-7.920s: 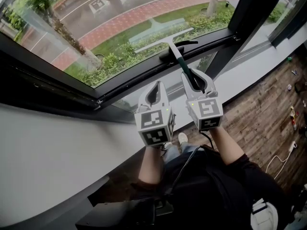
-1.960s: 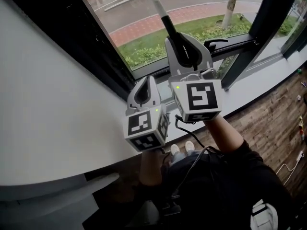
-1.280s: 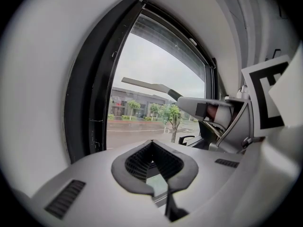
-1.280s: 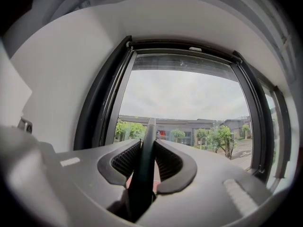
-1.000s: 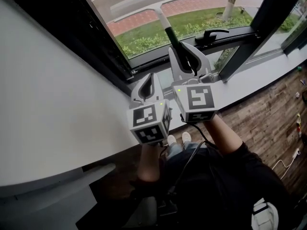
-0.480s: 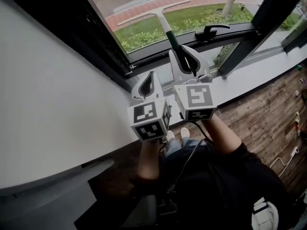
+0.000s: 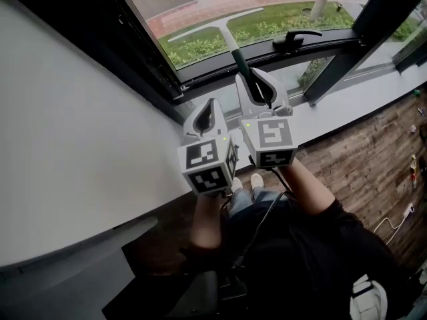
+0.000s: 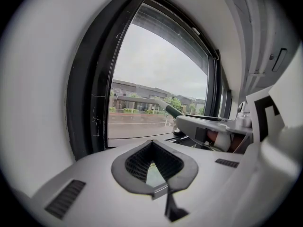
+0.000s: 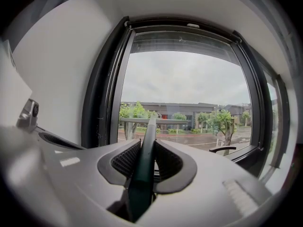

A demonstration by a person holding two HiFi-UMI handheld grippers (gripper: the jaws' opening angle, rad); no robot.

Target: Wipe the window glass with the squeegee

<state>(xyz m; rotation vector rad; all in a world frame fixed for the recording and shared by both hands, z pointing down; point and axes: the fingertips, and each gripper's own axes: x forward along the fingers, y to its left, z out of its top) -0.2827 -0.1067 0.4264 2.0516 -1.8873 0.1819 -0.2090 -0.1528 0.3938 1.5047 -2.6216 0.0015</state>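
The right hand-held gripper (image 7: 259, 85) is closed on the dark green handle of the squeegee (image 7: 231, 43). In the right gripper view the handle runs straight up between the two ribbed pads, which press it from both sides. From the jaws the handle reaches out toward 12 o'clock, and its pale neck ends in the long blade. The blade lies crosswise over the lower part of the window glass (image 7: 200, 2), tilted so that its right end sits higher in the head view. Whether the blade's edge is pressed flat to the pane cannot be made out.

The left hand-held gripper (image 7: 209, 109) is closed with nothing between its jaws. It hangs just beside the right one, at about 8 o'clock from it, and points at the dark window frame (image 7: 143, 52). It is apart from the squeegee.

A black window handle (image 7: 293, 40) sits on the bottom rail at about 2 o'clock from the right gripper. The pale sill (image 7: 347, 102) runs under both grippers, with the wooden floor (image 7: 377, 172) below it at 4 o'clock.
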